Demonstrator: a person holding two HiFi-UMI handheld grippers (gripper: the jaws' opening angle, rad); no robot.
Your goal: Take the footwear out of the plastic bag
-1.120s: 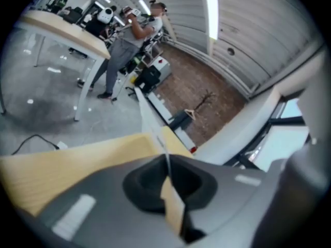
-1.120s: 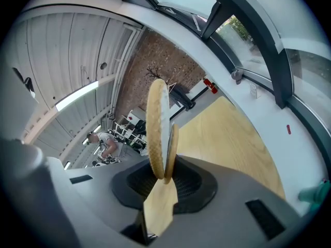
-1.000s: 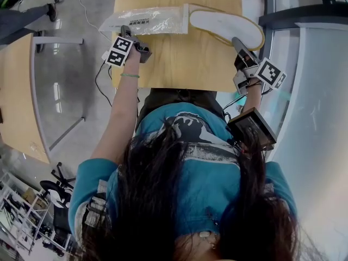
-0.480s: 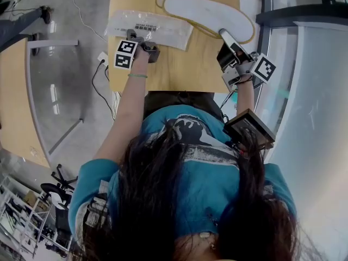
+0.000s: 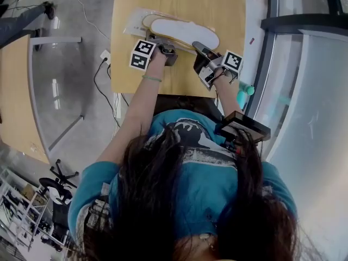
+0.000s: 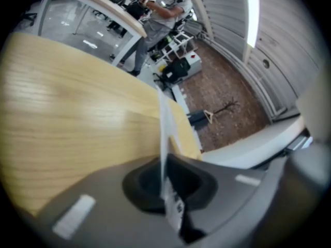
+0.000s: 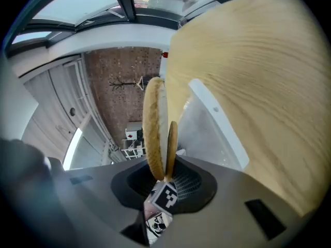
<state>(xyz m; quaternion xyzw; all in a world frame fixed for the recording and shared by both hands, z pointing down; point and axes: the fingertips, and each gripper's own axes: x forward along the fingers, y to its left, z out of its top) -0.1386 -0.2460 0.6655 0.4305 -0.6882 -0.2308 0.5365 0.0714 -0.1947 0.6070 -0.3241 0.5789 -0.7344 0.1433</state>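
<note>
— Left gripper (image 6: 166, 187)?
— Clamped on the bag's (image 5: 134, 26) edge, near the table's (image 5: 217, 7) left side.
— Right gripper (image 7: 164, 182)?
— Pinching the slippers (image 5: 185, 32) at one end. They're over the table's middle, overlapping the bag.

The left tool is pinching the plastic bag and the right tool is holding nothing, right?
Not quite. The left tool does pinch the plastic bag, but the right tool is not empty: the right gripper view shows it shut on the edge of the slippers.
</note>
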